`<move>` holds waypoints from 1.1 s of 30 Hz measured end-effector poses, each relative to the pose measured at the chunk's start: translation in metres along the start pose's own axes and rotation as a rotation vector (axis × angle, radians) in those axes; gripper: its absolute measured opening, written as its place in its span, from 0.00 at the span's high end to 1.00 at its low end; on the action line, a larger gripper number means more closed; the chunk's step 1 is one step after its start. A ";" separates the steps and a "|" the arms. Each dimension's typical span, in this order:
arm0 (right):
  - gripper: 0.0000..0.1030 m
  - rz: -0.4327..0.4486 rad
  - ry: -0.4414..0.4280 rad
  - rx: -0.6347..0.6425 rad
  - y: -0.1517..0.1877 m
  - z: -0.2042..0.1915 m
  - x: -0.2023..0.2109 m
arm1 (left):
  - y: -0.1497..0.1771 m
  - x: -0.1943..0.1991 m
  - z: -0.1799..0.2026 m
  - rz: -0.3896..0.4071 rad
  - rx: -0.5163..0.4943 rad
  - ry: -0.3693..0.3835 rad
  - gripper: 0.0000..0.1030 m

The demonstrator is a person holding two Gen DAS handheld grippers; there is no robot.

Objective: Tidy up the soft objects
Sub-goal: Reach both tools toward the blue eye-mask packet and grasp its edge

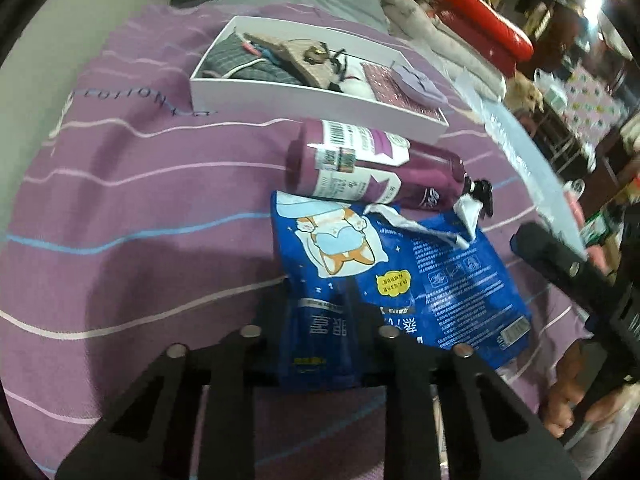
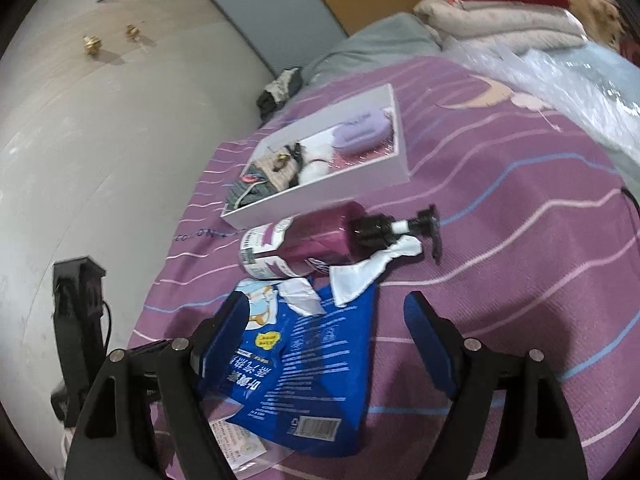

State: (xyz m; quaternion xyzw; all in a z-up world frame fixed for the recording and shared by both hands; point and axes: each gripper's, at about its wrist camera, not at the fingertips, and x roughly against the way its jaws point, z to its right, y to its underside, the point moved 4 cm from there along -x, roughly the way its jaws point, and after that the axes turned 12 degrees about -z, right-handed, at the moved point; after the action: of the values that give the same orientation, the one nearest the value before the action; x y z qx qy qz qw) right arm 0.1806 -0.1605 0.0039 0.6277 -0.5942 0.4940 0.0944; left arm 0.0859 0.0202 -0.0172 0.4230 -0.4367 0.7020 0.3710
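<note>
Clearly our left gripper (image 1: 320,320) pinches the near edge of the glossy blue pouch (image 1: 404,276), its fingers pressed onto the crinkled film. Our right gripper (image 2: 328,328) is spread wide, one blue-padded finger over the pouch's edge, the other above the striped purple bedspread (image 2: 520,240). The flat pouch lies on the bedspread just beside a smooth, cylindrical purple pump bottle (image 1: 372,168) lying on its side. Beyond it sits a shallow white rectangular box (image 1: 304,96) filled with soft fabric items.
</note>
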 end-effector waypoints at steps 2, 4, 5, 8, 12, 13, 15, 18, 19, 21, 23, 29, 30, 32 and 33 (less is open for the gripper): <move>0.31 -0.007 -0.003 0.032 0.001 -0.006 -0.001 | 0.000 0.005 -0.001 0.017 0.010 0.034 0.79; 0.34 -0.023 -0.005 0.063 0.002 -0.011 -0.004 | 0.000 0.012 -0.001 0.041 0.015 0.040 0.74; 0.36 -0.031 0.001 0.078 0.003 -0.014 -0.006 | 0.000 0.013 -0.002 0.040 0.016 0.025 0.61; 0.37 -0.043 0.004 0.106 0.005 -0.019 -0.009 | -0.003 0.015 -0.005 0.043 0.022 -0.006 0.30; 0.37 -0.051 -0.004 0.103 0.006 -0.018 -0.012 | -0.004 -0.003 -0.009 -0.024 0.037 -0.020 0.28; 0.37 -0.054 -0.005 0.101 0.007 -0.017 -0.012 | -0.003 -0.007 -0.008 -0.025 0.020 -0.035 0.26; 0.37 -0.056 -0.006 0.101 0.007 -0.018 -0.013 | -0.002 -0.009 -0.001 -0.002 -0.006 -0.046 0.21; 0.43 -0.057 0.005 0.126 0.008 -0.022 -0.013 | 0.002 -0.013 0.016 -0.003 -0.102 -0.090 0.43; 0.48 -0.056 0.010 0.137 0.008 -0.024 -0.014 | 0.003 -0.011 0.023 0.005 -0.136 -0.102 0.49; 0.56 -0.053 0.017 0.162 0.009 -0.029 -0.013 | 0.003 -0.009 0.028 0.019 -0.163 -0.157 0.71; 0.67 -0.060 0.012 0.186 0.009 -0.034 -0.015 | 0.002 -0.006 0.025 0.029 -0.165 -0.172 0.81; 0.71 -0.054 0.038 0.251 0.004 -0.047 -0.017 | -0.005 0.009 0.014 0.060 -0.123 -0.082 0.88; 0.71 -0.049 0.055 0.262 0.003 -0.048 -0.017 | -0.005 0.010 0.012 0.065 -0.115 -0.069 0.89; 0.71 -0.043 0.065 0.280 0.001 -0.050 -0.017 | -0.004 0.013 0.010 0.072 -0.107 -0.052 0.90; 0.71 -0.044 0.072 0.288 0.000 -0.050 -0.017 | -0.005 0.014 0.010 0.075 -0.103 -0.042 0.90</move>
State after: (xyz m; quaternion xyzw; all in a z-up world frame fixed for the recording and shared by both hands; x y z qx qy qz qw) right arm 0.1583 -0.1137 0.0162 0.6294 -0.4994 0.5943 0.0355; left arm 0.0879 0.0147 -0.0004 0.4012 -0.4956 0.6829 0.3564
